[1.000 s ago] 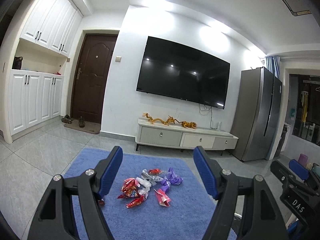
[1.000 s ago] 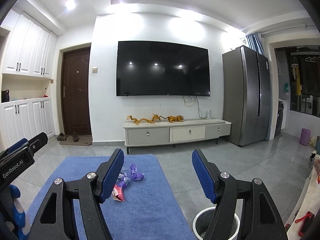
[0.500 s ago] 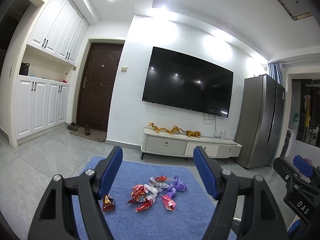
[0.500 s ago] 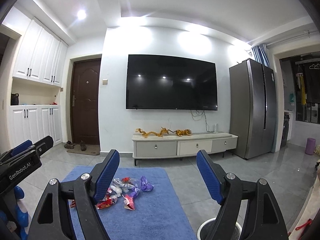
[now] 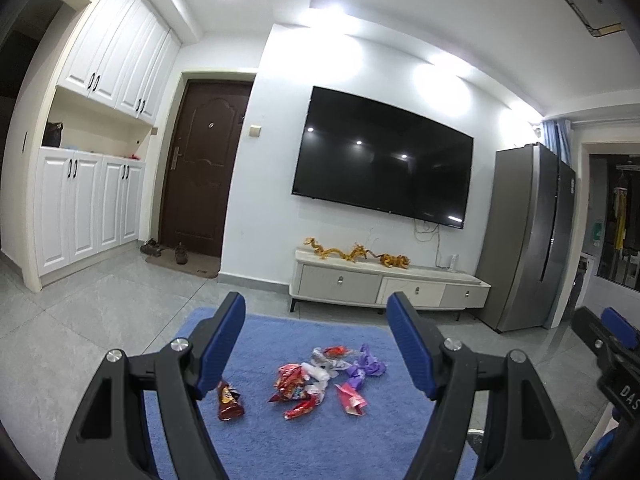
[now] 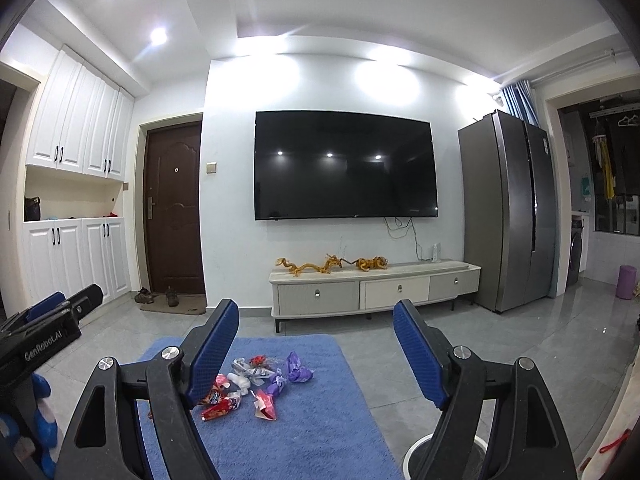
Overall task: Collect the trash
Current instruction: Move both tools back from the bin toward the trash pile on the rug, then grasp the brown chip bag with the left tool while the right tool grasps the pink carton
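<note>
Left gripper (image 5: 316, 340) held above the blue rug (image 5: 280, 440), jaws spread wide, nothing between them; right gripper (image 6: 316, 348) likewise wide and empty, raised over the same rug.

Trash — a loose pile of wrappers (image 5: 320, 380) lies on the rug, toward its far half, in front of the TV cabinet (image 5: 384, 284); red and silver crumpled packets at the pile's centre, purple wrappers (image 5: 366, 368) on the side nearer the fridge (image 5: 528, 236), a pink folded one (image 5: 351, 398) at the pile's near edge; one dark brown packet (image 5: 229, 398) lies apart from the pile, on the door side, just beside the left gripper's left finger in the left wrist view.

From the right wrist view, the same pile (image 6: 256, 380) sits partly behind the right gripper's left finger; a white-rimmed bin (image 6: 416, 454) stands on the tiled floor off the rug's fridge-side edge, mostly hidden behind the right finger — contents cannot be told.
</note>
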### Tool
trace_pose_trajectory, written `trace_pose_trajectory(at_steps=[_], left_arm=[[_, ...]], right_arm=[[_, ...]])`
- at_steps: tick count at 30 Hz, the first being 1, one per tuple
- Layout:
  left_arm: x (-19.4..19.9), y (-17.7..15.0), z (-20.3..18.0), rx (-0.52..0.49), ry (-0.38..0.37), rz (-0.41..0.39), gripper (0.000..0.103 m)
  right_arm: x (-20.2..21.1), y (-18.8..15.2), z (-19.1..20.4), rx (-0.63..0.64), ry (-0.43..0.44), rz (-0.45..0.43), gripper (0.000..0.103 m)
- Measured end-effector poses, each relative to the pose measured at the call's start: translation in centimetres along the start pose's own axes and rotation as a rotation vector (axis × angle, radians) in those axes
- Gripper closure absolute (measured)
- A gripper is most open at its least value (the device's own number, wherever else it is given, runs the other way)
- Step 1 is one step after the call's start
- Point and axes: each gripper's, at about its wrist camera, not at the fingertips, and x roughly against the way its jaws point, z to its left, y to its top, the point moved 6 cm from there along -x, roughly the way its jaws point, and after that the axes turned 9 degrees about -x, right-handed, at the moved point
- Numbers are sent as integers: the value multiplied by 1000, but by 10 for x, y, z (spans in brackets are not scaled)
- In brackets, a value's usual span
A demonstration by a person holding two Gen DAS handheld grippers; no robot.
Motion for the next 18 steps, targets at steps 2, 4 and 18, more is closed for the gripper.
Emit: trace_pose_trajectory(at_steps=[2, 4, 18], left_arm=[[-8, -4, 14, 12, 23, 23, 31], [-15, -8, 28, 20, 48, 40, 31], [-75, -68, 104, 99, 167, 201, 31]], right_arm=[[-5, -3, -1, -3, -3, 12, 25], [-10, -6, -4, -11, -6, 26, 25], [-64, -47, -18, -50, -6, 183, 25]])
